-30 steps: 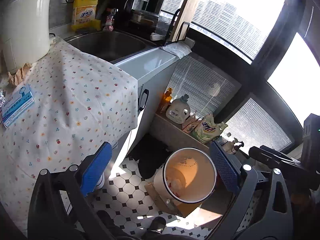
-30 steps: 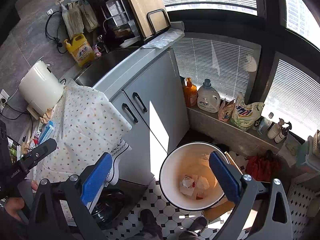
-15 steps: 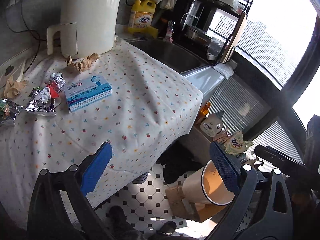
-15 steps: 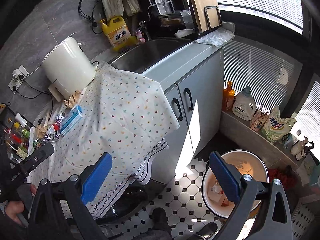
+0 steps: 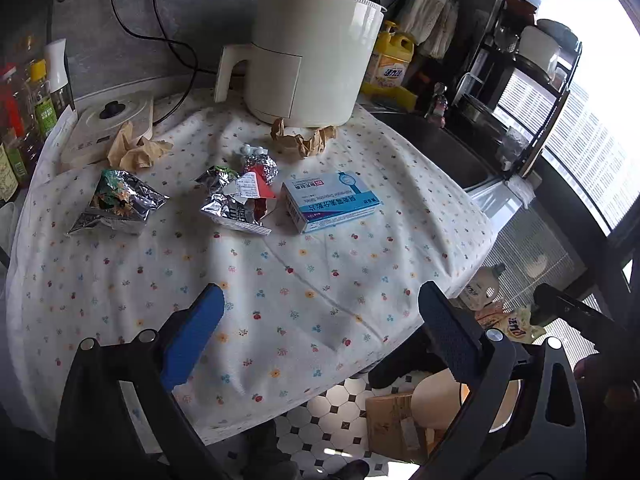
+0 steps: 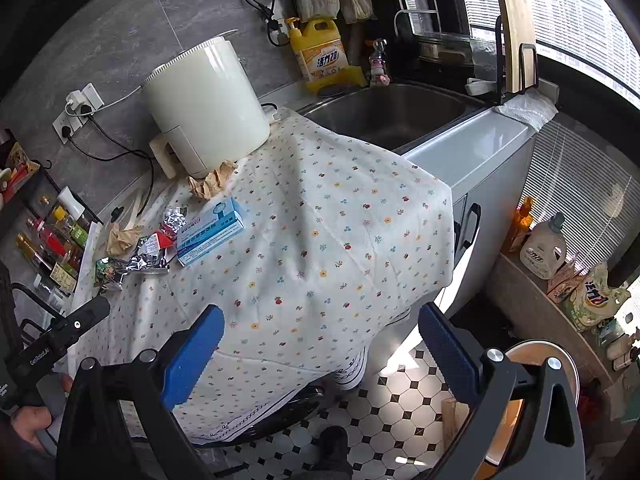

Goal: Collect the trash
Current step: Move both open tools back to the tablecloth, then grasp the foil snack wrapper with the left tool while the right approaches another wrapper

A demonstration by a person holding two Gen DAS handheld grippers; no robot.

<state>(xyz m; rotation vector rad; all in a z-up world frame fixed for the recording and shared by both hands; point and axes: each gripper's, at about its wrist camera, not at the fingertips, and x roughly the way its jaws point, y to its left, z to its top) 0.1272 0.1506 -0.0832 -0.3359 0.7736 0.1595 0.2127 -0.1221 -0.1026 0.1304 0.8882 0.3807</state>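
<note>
Wrappers (image 5: 236,200) and a blue box (image 5: 332,202) lie on the cloth (image 5: 320,280) beyond both grippers (image 5: 320,320) (image 6: 320,340), jaws spread and empty.

Shiny foil wrappers (image 5: 234,204), crumpled brown paper (image 5: 304,141) and a blue box (image 5: 330,201) lie on the flowery cloth (image 5: 280,280). The bin (image 6: 560,392) stands on the floor.

Both views swung from the bin (image 6: 532,408) on the floor up to the table (image 5: 304,280). Foil wrappers (image 5: 236,204), blue box (image 5: 332,202) and crumpled paper (image 5: 304,140) brought into view.
</note>
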